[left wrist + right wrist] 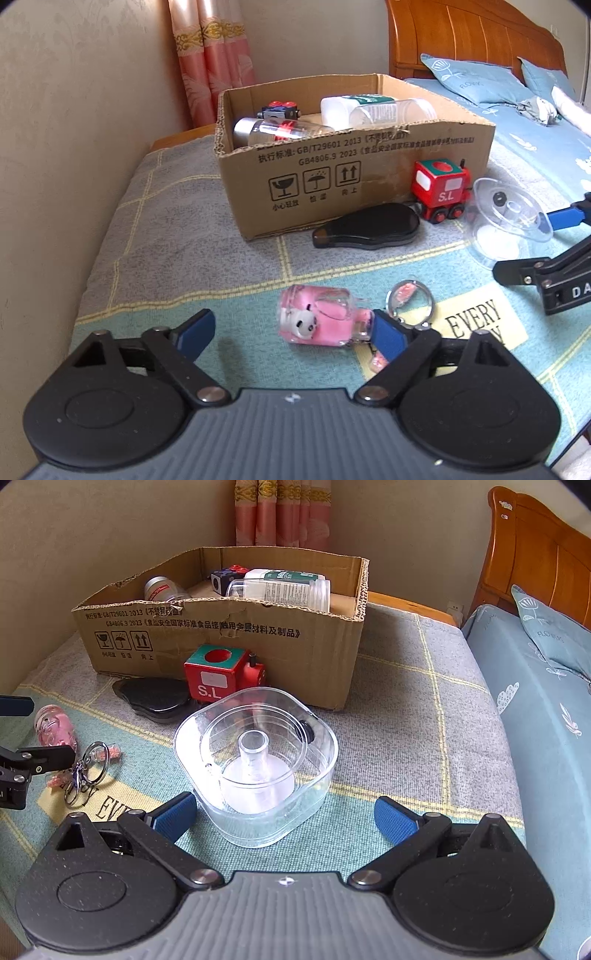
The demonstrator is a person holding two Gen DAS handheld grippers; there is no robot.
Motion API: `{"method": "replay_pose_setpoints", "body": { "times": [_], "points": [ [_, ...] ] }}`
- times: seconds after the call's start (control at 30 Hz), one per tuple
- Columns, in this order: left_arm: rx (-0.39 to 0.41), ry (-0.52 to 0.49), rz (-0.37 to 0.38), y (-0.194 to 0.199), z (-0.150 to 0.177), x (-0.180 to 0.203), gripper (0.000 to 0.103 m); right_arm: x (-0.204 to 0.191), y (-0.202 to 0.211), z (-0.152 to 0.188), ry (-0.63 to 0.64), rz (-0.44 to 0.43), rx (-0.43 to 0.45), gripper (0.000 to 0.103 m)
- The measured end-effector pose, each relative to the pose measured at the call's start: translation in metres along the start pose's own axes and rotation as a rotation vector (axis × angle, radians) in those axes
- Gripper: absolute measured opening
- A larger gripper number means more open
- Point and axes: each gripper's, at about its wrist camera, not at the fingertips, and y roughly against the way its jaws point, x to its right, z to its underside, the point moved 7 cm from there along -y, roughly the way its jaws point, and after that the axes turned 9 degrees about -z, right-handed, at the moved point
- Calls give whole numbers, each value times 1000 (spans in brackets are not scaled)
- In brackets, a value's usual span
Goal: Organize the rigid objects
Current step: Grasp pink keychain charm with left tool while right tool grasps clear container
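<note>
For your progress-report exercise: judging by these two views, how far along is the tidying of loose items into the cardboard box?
Done: the cardboard box already holds bottles and a small toy.
In hand: nothing gripped; the left gripper stands open around the pink panda bottle, and the right gripper stands open at the clear container.
Left: the red toy train, black case and keyring.

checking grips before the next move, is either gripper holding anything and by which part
Nothing is held. The left gripper is open around the pink bottle, which lies on the bed. The right gripper is open, with the clear container between its fingers, ungripped.
</note>
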Motion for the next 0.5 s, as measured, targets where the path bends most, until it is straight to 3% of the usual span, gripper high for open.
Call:
{"method": "replay_pose_setpoints", "body": {
  "times": [0.13, 0.2, 0.5],
  "points": [
    [0, 22, 17, 0, -1, 3, 75, 0, -2, -3, 32, -26, 0, 103],
    [-15, 33, 39, -2, -1, 5, 66, 0, -4, -5, 57, -48, -2, 103],
    [-39, 88, 41, -2, 0, 7, 60, 0, -15, -18, 189, -161, -48, 103]
  ]
}}
